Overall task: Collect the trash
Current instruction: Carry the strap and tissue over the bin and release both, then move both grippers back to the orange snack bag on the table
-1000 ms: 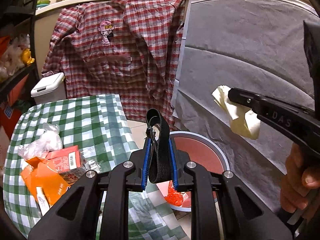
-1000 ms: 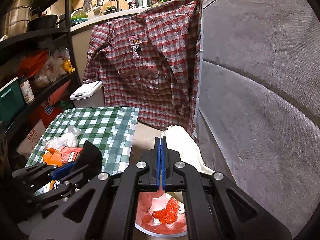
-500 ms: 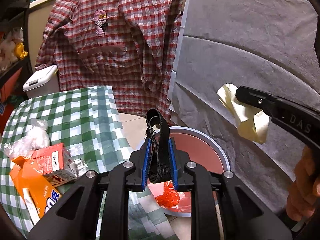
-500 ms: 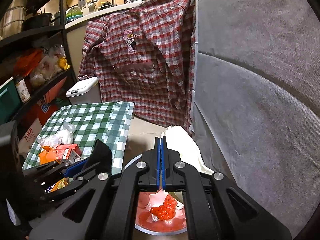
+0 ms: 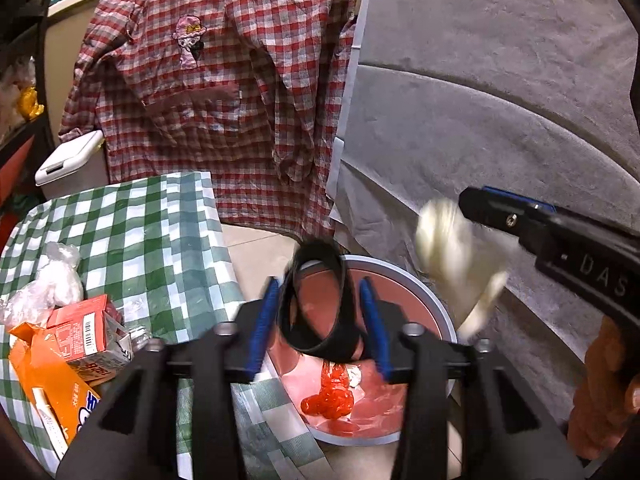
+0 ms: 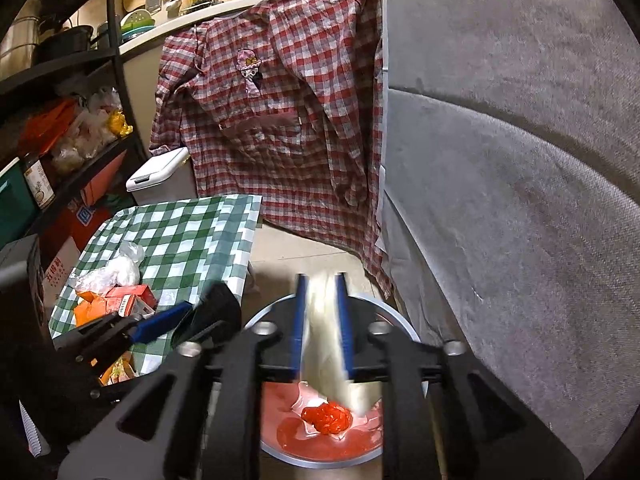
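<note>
Left wrist view: the black strap loop (image 5: 318,304) sits between the left gripper (image 5: 320,320) jaws, now parted, directly above the red basin (image 5: 434,304), likely being let go. Above the basin too, the right gripper (image 6: 322,328) stands narrowly parted around blurred cream paper (image 6: 324,344). Left of the basin, cartons (image 5: 86,340) wait on the checked bench (image 5: 160,232); a plaid shirt (image 5: 240,80) hangs behind.

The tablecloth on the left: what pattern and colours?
Green and white check; the tablecloth shows most clearly in the right wrist view.
</note>
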A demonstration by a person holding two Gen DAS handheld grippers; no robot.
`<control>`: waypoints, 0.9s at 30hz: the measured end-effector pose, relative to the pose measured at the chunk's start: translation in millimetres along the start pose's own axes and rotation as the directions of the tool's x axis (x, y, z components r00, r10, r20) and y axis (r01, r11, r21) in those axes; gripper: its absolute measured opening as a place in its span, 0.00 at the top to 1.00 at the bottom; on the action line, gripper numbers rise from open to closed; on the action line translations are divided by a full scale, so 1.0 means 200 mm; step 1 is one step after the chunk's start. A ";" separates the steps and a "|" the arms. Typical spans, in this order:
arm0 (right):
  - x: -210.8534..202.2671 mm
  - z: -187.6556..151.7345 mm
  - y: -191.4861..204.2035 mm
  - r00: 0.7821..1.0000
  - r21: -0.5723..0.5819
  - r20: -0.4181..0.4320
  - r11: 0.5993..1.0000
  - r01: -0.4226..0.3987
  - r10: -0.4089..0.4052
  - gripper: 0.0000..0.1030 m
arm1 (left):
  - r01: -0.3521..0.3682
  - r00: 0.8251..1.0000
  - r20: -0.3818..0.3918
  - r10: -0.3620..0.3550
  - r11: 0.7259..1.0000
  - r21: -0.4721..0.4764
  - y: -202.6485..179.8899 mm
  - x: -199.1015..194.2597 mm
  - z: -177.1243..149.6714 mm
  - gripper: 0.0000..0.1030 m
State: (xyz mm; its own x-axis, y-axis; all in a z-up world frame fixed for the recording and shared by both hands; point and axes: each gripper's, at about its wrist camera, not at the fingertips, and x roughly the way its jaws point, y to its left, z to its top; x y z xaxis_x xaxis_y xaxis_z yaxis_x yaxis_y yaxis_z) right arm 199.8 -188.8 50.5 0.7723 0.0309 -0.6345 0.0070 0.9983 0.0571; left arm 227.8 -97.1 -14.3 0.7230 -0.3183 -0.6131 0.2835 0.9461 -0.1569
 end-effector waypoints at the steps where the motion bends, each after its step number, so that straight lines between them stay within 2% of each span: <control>1: 0.00 0.00 0.00 1.000 0.001 0.000 1.000 0.007 -0.007 0.67 | 0.002 1.000 -0.001 -0.002 1.000 -0.001 0.00 0.00 0.00 0.59; 2: 0.00 0.00 0.00 1.000 0.003 0.001 1.000 0.013 -0.013 0.61 | 0.004 1.000 -0.002 -0.004 1.000 -0.005 0.01 0.00 0.00 0.59; 3: 0.00 0.00 -0.01 1.000 0.006 0.004 1.000 0.014 -0.014 0.61 | 0.003 1.000 0.000 -0.003 1.000 -0.008 0.01 0.00 0.00 0.59; 17: -0.04 0.02 -0.01 0.999 0.038 0.042 0.999 0.011 -0.012 0.61 | -0.026 0.999 0.022 0.026 1.000 -0.013 0.09 -0.10 -0.01 0.59; 27: -0.11 0.00 0.16 0.996 0.014 0.091 1.000 -0.011 0.009 0.61 | -0.090 0.994 0.065 0.093 0.995 -0.038 0.30 -0.29 -0.04 0.64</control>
State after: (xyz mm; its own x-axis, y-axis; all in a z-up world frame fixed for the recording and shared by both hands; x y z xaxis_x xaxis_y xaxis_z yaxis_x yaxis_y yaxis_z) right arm 182.3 -158.5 65.7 0.8270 0.0357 -0.5611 0.0074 0.9972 0.0743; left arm 197.2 -20.7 5.8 0.7858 -0.2324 -0.5731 0.1925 0.9726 -0.1304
